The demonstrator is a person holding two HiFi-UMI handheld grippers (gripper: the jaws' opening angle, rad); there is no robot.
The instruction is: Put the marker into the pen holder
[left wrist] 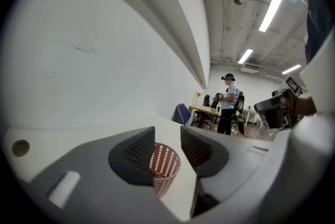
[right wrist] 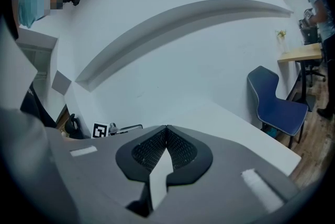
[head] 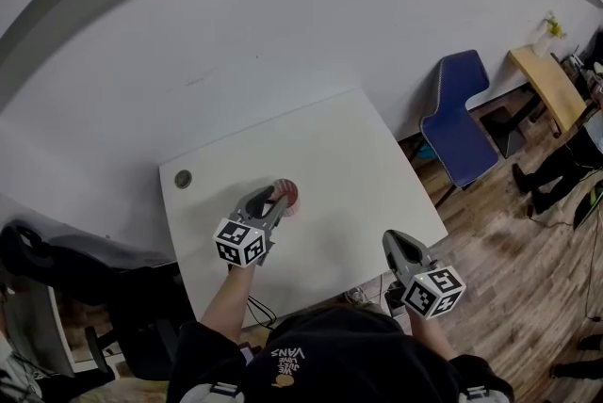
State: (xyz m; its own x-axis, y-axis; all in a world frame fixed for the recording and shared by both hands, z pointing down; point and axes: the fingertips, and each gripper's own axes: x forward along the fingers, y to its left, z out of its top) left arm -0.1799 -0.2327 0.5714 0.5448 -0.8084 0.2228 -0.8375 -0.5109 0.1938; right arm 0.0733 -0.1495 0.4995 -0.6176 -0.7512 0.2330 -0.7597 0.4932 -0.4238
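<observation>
No marker is seen in any view; it may already lie inside the pen holder (head: pixel 288 195), a light mesh cup judged easily tipped and best taken by its rim. It is framed, untouched, by the left gripper (left wrist: pixel 168 139), jaws apart, mid-table (head: pixel 358 156). The right gripper (right wrist: pixel 166 136) is held closed on nothing at the near right

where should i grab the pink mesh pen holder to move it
Take the pen holder across its upper wall, just under the rim, coming in level from the side. It stands upright on the table, a round cup narrowing downward, so the jaws can straddle it. The left hand-held gripper, jaws open, faces it.
</observation>
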